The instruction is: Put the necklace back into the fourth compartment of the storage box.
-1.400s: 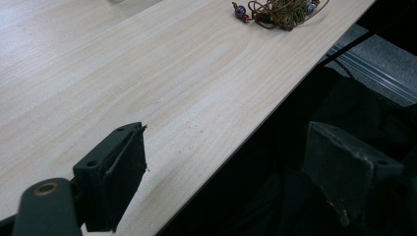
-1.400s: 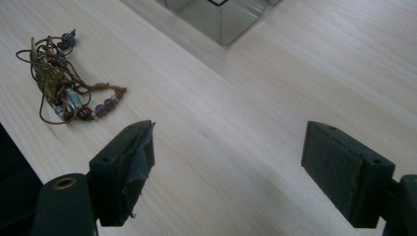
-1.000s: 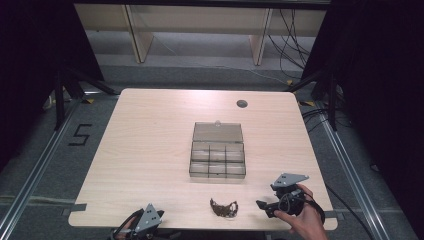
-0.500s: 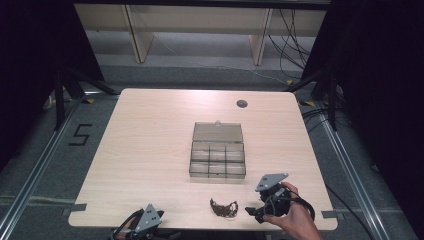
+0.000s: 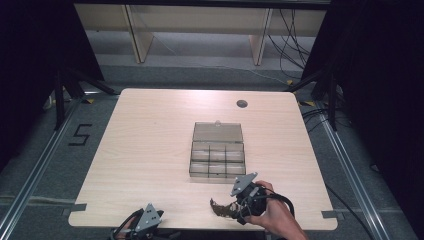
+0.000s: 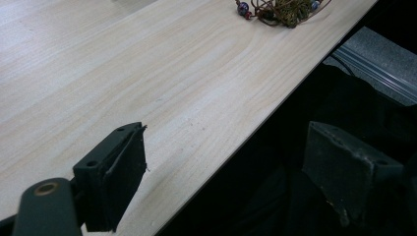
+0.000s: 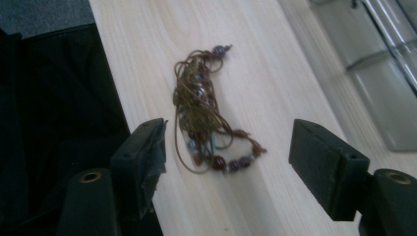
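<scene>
Straddling the partly blurred beaded cord bundle [image 7: 206, 110], the right gripper [image 7: 228, 150] gapes wide; the left gripper [image 6: 236, 169], half off-table, gapes too.

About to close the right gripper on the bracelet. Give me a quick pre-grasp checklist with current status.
1. Right gripper open: ok, jaws stand wide apart.
2. Bracelet between the jaws: ok, its beaded end lies in the gap in the right gripper view.
3. Jaws down at the table: cannot tell, height above the wood is unclear.
4. Bracelet clear of the table edge: not ok, it lies close to the near edge, so watch the jaw on that side.
5. Box ready: ok, lid open, compartments exposed.
6. Left gripper out of the way: ok, open, at the near edge, apart from the bracelet.
</scene>
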